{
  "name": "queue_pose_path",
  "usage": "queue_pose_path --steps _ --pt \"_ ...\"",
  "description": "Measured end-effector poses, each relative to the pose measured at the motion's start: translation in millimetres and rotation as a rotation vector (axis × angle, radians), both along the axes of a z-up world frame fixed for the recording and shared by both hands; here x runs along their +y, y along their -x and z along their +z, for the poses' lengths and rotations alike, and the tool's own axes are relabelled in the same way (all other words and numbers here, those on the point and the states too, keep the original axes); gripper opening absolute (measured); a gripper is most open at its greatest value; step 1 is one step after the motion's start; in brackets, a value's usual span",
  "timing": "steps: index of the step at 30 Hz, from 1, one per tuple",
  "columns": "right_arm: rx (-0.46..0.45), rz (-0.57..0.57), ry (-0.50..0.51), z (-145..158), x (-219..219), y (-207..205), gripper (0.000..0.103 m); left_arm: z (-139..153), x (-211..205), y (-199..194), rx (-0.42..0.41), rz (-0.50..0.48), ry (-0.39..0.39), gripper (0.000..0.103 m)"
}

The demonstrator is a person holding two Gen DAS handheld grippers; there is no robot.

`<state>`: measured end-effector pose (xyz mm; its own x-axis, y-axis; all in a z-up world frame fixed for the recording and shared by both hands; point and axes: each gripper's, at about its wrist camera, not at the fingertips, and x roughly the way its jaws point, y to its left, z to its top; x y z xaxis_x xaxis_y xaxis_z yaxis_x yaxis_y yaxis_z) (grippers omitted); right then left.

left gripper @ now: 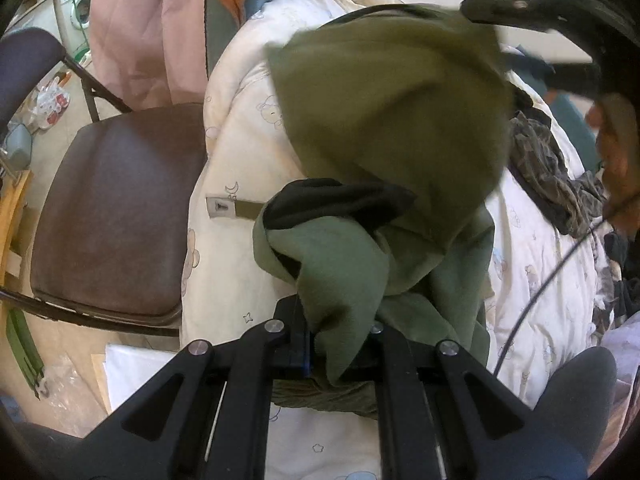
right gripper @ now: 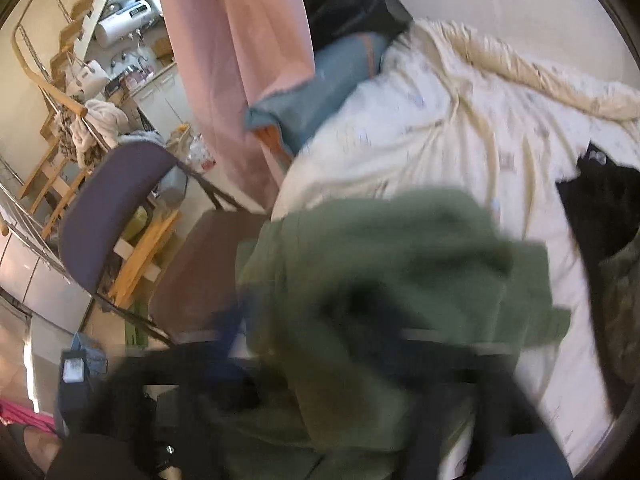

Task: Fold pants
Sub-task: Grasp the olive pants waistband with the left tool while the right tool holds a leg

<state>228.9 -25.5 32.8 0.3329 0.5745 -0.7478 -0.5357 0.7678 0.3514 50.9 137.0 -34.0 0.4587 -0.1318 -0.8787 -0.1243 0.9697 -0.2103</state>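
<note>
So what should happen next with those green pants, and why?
Probably bring the open right gripper back down to take a free edge of the green pants and spread them flat. The left gripper is shut on a bunched fold, and the cloth sits crumpled on the white quilt, too rumpled to fold neatly.

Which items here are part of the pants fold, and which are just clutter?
In the job:
- green pants, bunched on the white quilt
- left tongs, shut on the pants
- right tongs, open, at the far end

Lying about:
- brown chair
- pink curtain
- camouflage garment
- washing machine
</note>
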Motion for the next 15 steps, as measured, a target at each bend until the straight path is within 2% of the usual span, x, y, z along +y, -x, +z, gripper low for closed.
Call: queue_pose_path --steps 4,8,10,13,14,15 --pt "-0.006 -0.049 -0.014 -4.3 -22.6 20.3 0.088 -3.3 -0.4 -1.9 0.005 0.000 -0.004 0.007" --pt "0.033 -0.147 -0.032 -16.1 -71.2 48.6 0.088 -4.7 -0.9 -2.1 0.011 0.006 -0.006 0.007" --pt "0.078 -0.205 -0.031 -33.8 -97.9 68.7 0.088 -5.3 -1.7 -2.4 0.014 0.006 -0.005 0.007" --pt "0.174 -0.301 -0.031 -75.6 -135.9 103.6 0.087 -5.1 -5.5 -2.6 0.011 -0.003 -0.019 0.007" --pt "0.222 -0.328 -0.046 -92.6 -146.0 115.4 0.084 -5.4 -7.8 -2.4 0.011 -0.007 -0.027 0.007" --pt "0.284 -0.353 -0.073 -112.1 -155.2 128.1 0.075 -6.1 -9.9 -2.5 0.012 -0.009 -0.036 0.007"
